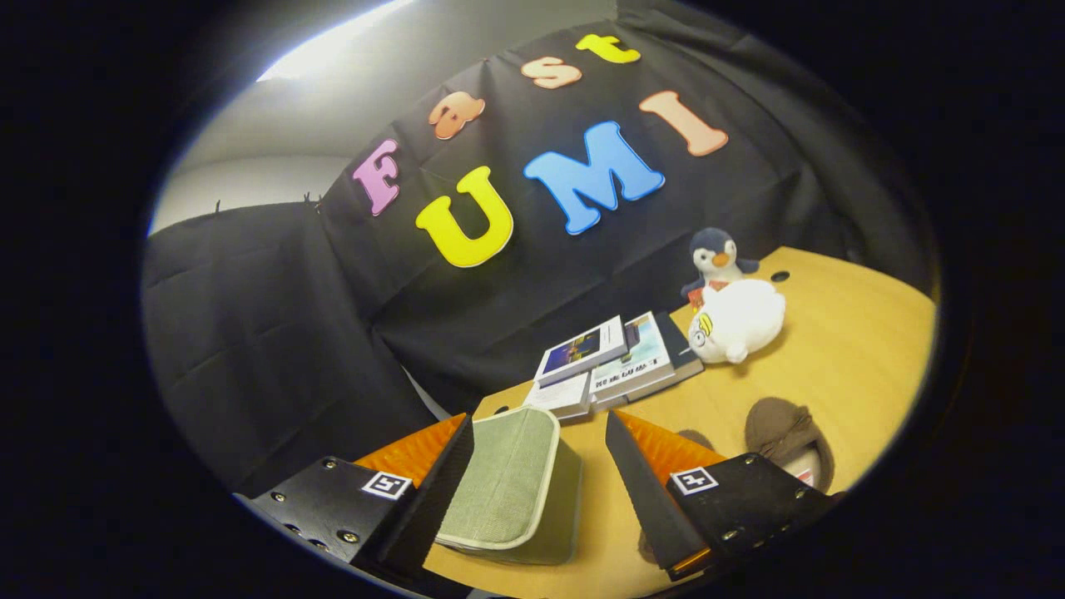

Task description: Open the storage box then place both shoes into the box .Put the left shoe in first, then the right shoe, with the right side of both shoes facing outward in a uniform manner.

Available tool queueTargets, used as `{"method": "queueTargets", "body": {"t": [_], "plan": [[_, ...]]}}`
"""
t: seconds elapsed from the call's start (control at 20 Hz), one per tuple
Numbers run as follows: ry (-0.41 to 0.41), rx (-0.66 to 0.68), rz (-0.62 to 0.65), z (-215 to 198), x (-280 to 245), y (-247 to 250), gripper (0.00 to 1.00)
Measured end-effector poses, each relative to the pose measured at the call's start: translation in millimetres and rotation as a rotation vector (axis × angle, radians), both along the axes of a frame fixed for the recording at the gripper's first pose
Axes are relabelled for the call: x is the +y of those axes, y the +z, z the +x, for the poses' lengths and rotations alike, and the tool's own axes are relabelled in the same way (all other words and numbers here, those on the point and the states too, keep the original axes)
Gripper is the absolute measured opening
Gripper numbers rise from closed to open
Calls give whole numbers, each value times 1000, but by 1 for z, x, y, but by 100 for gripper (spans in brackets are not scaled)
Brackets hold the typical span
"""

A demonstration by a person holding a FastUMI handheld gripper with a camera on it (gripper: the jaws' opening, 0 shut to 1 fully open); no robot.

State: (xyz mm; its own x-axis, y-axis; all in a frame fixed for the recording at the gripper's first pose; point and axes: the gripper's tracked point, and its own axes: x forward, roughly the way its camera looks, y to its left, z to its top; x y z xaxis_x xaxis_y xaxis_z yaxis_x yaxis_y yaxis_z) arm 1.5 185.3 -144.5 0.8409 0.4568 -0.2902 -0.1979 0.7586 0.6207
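Observation:
My gripper (539,420) is open and tilted over the wooden table (840,374). A grey-green fabric storage box (507,491) with pale trim lies between the fingers, close against the left finger (433,499); its lid looks closed. The right finger (645,491) stands apart from the box. Just beyond the right finger lies a brown shoe (786,437) with a pale lining. Another brown shape (692,436) peeks out from behind that finger, mostly hidden.
A few books (620,362) lie in a loose stack beyond the box. Behind them sit a white plush toy (739,320) and a small penguin plush (715,258). The black booth cloth closes off the table's far and left sides.

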Motion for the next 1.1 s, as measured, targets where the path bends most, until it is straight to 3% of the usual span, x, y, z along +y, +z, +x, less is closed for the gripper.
{"method": "queueTargets", "body": {"t": [0.75, 1.1], "plan": [[35, 417, 553, -19, 50, -91, 92], [113, 538, 743, -39, 88, -106, 92]]}}
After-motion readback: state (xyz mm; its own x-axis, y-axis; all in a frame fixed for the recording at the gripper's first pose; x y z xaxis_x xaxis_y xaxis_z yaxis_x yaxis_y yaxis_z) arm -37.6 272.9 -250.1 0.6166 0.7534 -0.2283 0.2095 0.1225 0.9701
